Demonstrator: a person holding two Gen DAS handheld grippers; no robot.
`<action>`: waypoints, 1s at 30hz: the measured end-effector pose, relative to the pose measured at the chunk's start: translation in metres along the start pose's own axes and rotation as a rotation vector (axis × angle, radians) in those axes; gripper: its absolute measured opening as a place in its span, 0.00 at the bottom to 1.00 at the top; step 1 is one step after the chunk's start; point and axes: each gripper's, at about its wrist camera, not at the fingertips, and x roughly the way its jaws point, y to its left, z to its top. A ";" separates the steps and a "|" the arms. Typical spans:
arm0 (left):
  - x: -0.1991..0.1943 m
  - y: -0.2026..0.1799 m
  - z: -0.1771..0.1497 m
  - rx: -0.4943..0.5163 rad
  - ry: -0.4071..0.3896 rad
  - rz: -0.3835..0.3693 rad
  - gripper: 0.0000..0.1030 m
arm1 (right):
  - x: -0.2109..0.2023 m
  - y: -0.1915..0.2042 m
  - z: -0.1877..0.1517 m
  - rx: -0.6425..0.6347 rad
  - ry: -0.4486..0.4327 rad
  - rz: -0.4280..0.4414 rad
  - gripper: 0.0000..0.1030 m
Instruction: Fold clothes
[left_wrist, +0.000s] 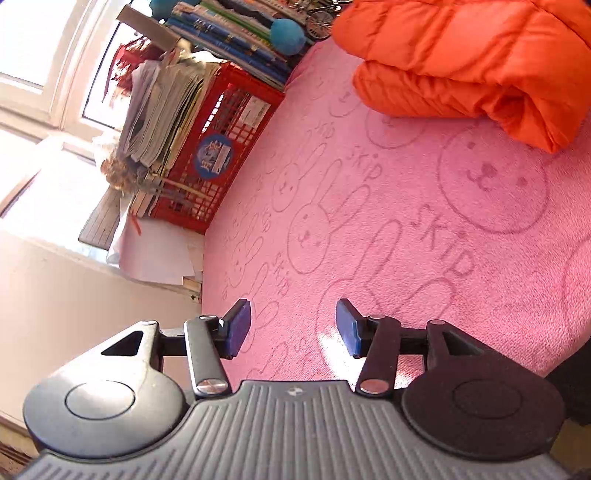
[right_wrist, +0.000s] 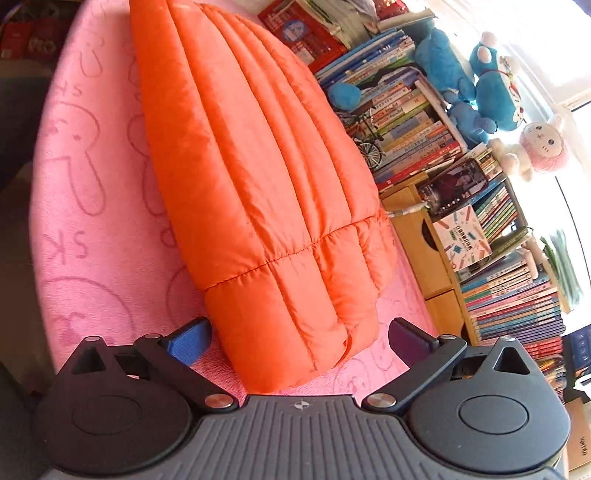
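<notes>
The orange puffer jacket (right_wrist: 258, 192) lies folded into a thick, long bundle on the pink rabbit-print blanket (right_wrist: 92, 229). Its stitched hem end points at my right gripper (right_wrist: 299, 339). In my left wrist view the same jacket (left_wrist: 480, 62) sits well off toward the far right, with only bare blanket (left_wrist: 369, 221) ahead of my left gripper (left_wrist: 293, 328).

My right jaws stand spread as wide as they go, one finger on each side of the hem end, and neither pad presses the fabric. My left jaws are partly open with nothing between them. So I hold nothing in either hand.

Judging by how it lies, the fold looks finished or close to it. The risk is the padding itself: it is springy and slick, and with nothing pinning it the top layer could puff up and slide off the lower one, undoing the fold. If I close my right jaws here, I might catch only the outer layer at the hem and peel it back when I lift.

Behind the bundle, stacked books (right_wrist: 413, 122) and a red crate (left_wrist: 229, 136) crowd the blanket's edge, with blue plush toys (right_wrist: 491, 81) beyond. Pushing the jacket that way could jam it against them or topple a stack.
</notes>
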 end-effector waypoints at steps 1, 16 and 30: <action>-0.001 0.011 0.002 -0.057 0.007 -0.007 0.55 | -0.011 -0.005 -0.001 0.024 -0.005 0.042 1.00; -0.025 0.021 0.221 -0.753 -0.185 -0.251 0.76 | 0.091 -0.139 0.109 1.234 -0.230 0.071 1.00; 0.030 -0.029 0.220 -0.689 -0.061 -0.197 0.91 | 0.151 -0.092 0.109 1.076 0.011 -0.018 1.00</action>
